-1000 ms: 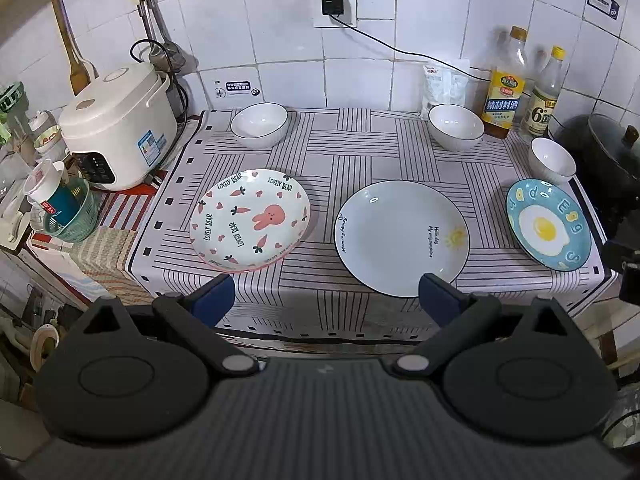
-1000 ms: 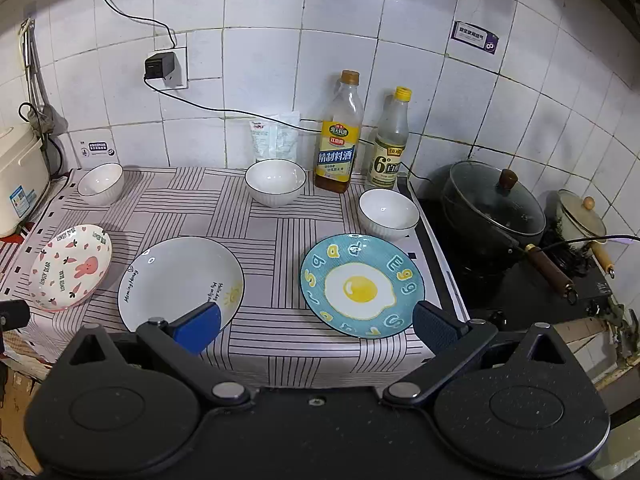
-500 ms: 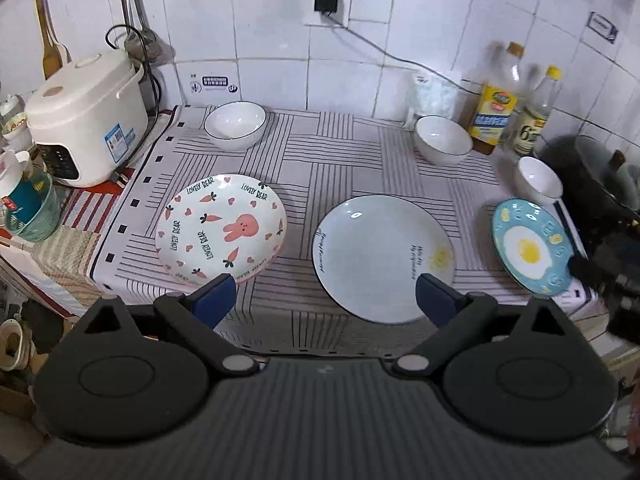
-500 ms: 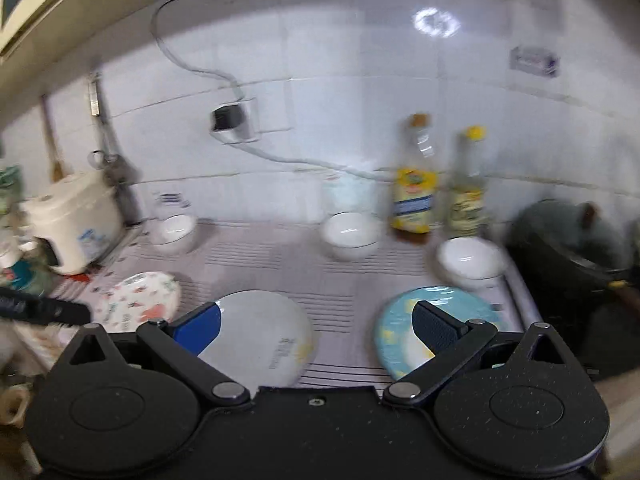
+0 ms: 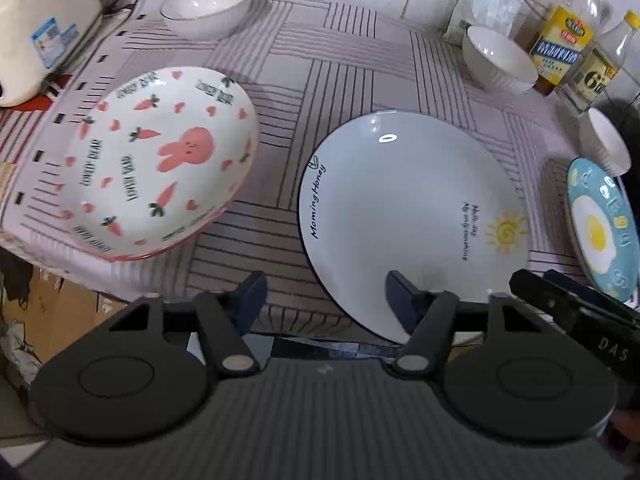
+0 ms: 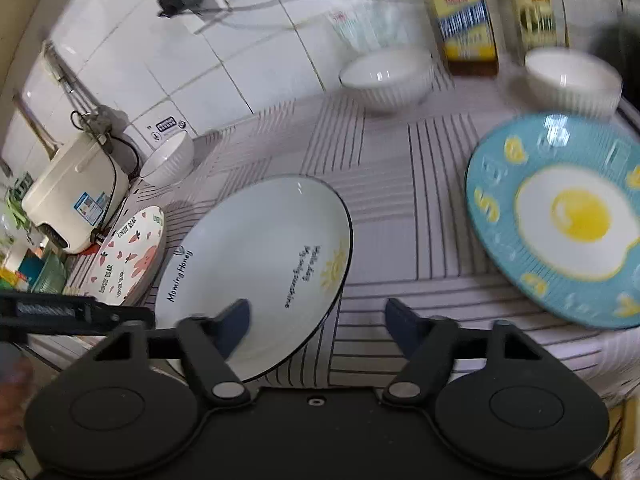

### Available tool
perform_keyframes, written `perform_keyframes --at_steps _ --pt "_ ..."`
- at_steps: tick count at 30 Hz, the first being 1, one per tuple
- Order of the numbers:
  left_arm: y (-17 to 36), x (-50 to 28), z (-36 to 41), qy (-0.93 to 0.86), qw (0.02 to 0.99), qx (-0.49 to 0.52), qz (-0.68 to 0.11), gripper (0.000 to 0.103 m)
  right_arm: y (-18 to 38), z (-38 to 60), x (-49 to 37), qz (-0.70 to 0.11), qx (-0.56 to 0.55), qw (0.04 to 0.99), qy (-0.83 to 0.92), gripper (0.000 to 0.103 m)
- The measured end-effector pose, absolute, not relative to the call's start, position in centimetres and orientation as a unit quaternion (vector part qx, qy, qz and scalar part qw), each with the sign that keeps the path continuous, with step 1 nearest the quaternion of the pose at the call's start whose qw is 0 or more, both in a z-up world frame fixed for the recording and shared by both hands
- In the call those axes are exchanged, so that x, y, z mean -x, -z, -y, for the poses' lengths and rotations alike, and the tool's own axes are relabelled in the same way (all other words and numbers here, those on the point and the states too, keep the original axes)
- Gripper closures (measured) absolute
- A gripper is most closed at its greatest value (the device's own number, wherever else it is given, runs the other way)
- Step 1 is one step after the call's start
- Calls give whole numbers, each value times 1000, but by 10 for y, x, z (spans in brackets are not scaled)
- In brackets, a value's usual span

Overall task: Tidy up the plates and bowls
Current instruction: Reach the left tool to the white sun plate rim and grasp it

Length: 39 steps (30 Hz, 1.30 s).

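Left gripper (image 5: 324,292): jaws wide, holding nothing, poised at the front edge of the worktop (image 5: 360,68), its right finger over the near rim of the white sun plate (image 5: 400,208). Right gripper (image 6: 316,320): jaws likewise wide and empty, between that plate and the blue egg plate (image 6: 560,220).

Near row: the rabbit plate (image 5: 156,156) lies left, its near rim at or just over the worktop's front edge; the white sun plate is centre, also reaching the edge; the blue egg plate is right.

Risk, as judged: both near-edge plates could be tipped or pushed off the front if a finger catches the rim from above. Glazed rims are likely slippery and a shallow bite may slide.

Far row: three white bowls (image 5: 206,6) (image 5: 500,58) (image 5: 604,140) stand apart. The bottles (image 5: 560,40) just behind the middle bowl could be knocked over by a careless reach. The right view is blurred, so fine clearances cannot be confirmed.
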State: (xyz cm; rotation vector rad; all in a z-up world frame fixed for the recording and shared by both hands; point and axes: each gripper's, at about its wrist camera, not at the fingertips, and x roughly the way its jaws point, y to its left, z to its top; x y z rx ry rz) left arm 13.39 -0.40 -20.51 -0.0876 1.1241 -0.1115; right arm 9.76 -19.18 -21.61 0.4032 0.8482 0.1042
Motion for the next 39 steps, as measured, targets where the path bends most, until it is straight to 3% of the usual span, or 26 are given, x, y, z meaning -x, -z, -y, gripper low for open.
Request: perform_keyframes --at_steps 1,5,7,9,12,19,27,39 --pt "212 -136 5 55 843 36 -534 53 220 192 -99 -411 -202 888 -48 43" --pt "223 -144 3 53 838 37 -542 60 234 194 -107 -415 -226 879 -57 55" --pt "227 -147 2 62 831 49 -550 68 239 193 -108 -420 -231 876 -60 72" --pt "231 -149 1 68 830 51 -551 73 242 194 -111 -426 -240 871 -59 83" --pt "233 -151 -2 80 828 73 -549 83 244 198 -111 -423 -262 865 -55 85" --pt "240 -156 -7 82 827 106 -547 81 251 203 -118 -422 -277 861 -63 85" --pt "227 -159 -7 104 822 61 -557 80 237 195 -121 -427 -231 870 -87 83" --pt "168 -212 -33 118 836 8 -536 79 204 178 -166 -383 -254 881 -111 81"
